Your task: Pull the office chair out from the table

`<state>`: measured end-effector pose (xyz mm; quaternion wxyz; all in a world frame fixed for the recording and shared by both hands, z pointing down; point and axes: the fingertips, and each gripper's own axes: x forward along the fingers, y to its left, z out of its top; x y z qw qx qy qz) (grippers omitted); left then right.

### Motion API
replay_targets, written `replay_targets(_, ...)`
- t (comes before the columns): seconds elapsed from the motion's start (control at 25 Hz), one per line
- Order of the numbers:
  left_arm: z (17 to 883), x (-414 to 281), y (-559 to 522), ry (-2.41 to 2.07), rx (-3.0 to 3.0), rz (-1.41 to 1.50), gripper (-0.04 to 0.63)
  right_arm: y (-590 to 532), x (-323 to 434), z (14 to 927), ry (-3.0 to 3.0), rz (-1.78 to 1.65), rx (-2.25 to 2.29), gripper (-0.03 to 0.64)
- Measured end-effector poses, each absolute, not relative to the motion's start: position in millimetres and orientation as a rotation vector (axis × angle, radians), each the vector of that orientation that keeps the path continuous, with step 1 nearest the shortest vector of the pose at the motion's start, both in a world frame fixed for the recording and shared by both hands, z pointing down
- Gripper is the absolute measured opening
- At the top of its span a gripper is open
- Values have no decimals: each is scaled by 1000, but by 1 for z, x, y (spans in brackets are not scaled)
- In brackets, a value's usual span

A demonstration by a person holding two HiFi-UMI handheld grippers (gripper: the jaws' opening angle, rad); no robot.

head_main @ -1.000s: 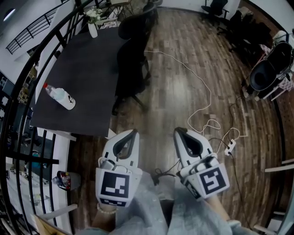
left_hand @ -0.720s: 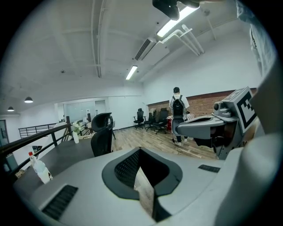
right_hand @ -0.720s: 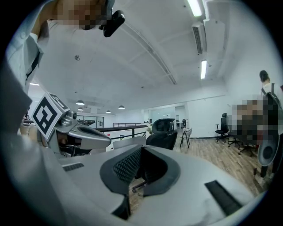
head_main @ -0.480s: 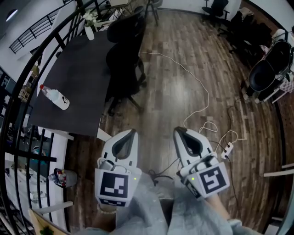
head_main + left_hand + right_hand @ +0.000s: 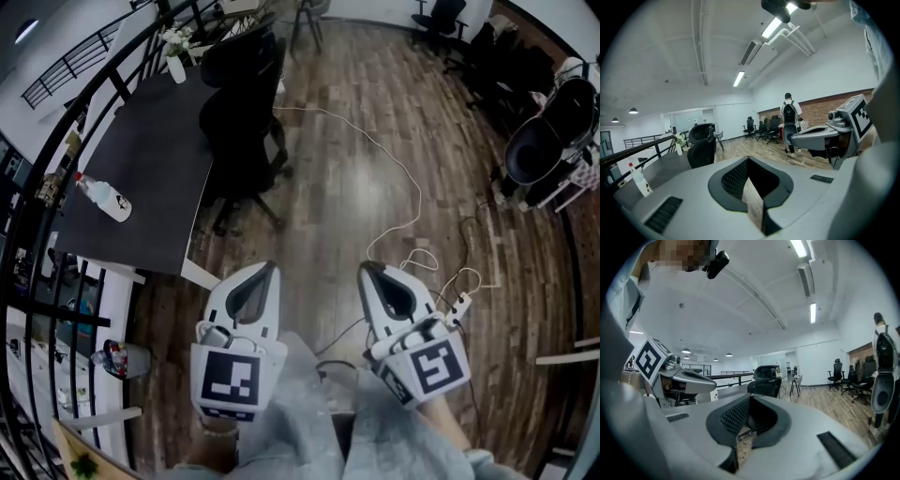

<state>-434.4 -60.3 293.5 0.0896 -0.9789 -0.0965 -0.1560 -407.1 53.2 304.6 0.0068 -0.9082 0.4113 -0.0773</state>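
The black office chair point(image 5: 242, 112) stands tucked against the right edge of the dark table point(image 5: 141, 159), far ahead and to the left of both grippers. The chair also shows in the left gripper view point(image 5: 702, 149) and in the right gripper view point(image 5: 765, 380). My left gripper point(image 5: 267, 270) and right gripper point(image 5: 367, 270) are held side by side over the wooden floor, well short of the chair. Both are shut with nothing between the jaws.
A plastic bottle point(image 5: 101, 199) lies on the table and a vase with flowers point(image 5: 173, 56) stands at its far end. A white cable point(image 5: 403, 187) and a power strip point(image 5: 459, 302) lie on the floor. A black railing point(image 5: 56, 309) runs at the left. More chairs point(image 5: 544, 141) stand at the right. A person with a backpack point(image 5: 789, 112) stands far off.
The table and chair have drifted left in the head view as I move across the floor. Both grippers keep the same shut, side-by-side pose.
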Motion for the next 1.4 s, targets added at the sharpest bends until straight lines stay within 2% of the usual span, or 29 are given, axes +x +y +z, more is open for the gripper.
replay_targets(0.36, 299, -408, -42, -356, -2901, -452, 0, 70, -392, 311, 1228, -233, -2866, 3)
replay_targets(0.6, 308, -366, -32, -432, -2890, -458, 0, 83, -357, 318, 1154, -250, -2905, 3)
replay_targets(1.4, 312, -147, -42, -629, -2874, -463, 0, 91, -147, 312, 904, -270, -3012, 5)
